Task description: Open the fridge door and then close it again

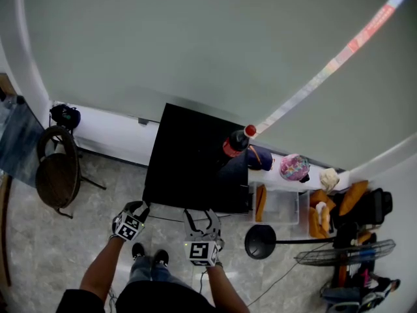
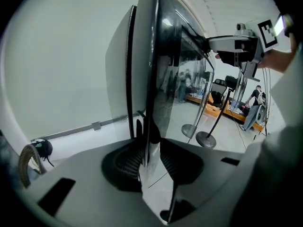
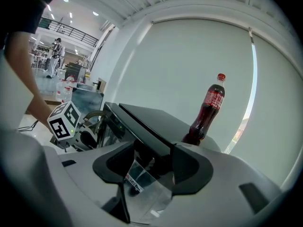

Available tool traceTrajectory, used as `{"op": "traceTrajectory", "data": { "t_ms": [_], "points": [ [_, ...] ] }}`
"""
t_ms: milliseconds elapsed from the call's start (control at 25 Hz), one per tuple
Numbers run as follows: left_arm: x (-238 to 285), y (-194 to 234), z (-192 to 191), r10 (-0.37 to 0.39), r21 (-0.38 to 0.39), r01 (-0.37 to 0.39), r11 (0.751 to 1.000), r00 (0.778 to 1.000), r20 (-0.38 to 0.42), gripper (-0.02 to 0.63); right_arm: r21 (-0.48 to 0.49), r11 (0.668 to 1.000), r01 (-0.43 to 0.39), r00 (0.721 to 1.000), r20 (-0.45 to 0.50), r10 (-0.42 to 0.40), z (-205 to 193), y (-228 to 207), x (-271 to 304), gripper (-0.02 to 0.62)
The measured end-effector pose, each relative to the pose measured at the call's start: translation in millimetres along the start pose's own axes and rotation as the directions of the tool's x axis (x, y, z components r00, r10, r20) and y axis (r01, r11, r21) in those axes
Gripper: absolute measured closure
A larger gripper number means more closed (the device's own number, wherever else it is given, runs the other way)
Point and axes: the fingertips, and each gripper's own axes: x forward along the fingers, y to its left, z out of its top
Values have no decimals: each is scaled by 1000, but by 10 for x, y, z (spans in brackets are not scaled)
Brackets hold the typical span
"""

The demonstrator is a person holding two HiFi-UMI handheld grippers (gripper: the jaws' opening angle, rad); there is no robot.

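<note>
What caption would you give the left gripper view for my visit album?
Left tool clamped on the edge of the black fridge door, right tool at its top corner.

Glossy black fridge door (image 2: 158, 70), slightly ajar

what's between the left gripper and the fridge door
Nothing visible stands between them. The fridge door has its edge right between the left gripper and its fingers, which press on it from both sides.
</note>
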Motion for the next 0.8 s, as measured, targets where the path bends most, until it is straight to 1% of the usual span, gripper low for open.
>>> {"op": "traceTrajectory", "data": {
  "t_ms": [200, 400, 520, 680, 800],
  "points": [
    [-29, 8, 32, 13, 8, -13, 1000, 1000, -7, 500, -17, 1000, -12, 1000, -3, 12, -25, 1, 3, 362],
    [24, -9, -65, 4, 8, -4, 1000, 1000, -13, 505, -28, 999, -18, 1000, -4, 17, 1, -7, -12, 370],
    [30, -7, -52, 5, 20, -5, 1000, 1000, -5, 508, -39, 999, -21, 1000, -4, 21, 7, -7, -16, 376],
    [15, -8, -56, 8, 21, -8, 1000, 1000, -25, 511, -42, 999, -35, 999, -16, 34, -42, 8, -7, 383],
    [-63, -65, -76, -2, 40, 3, 999, 1000, -25, 514, -48, 998, -42, 999, -4, 42, 8, 27, -53, 385]
  ]
}}
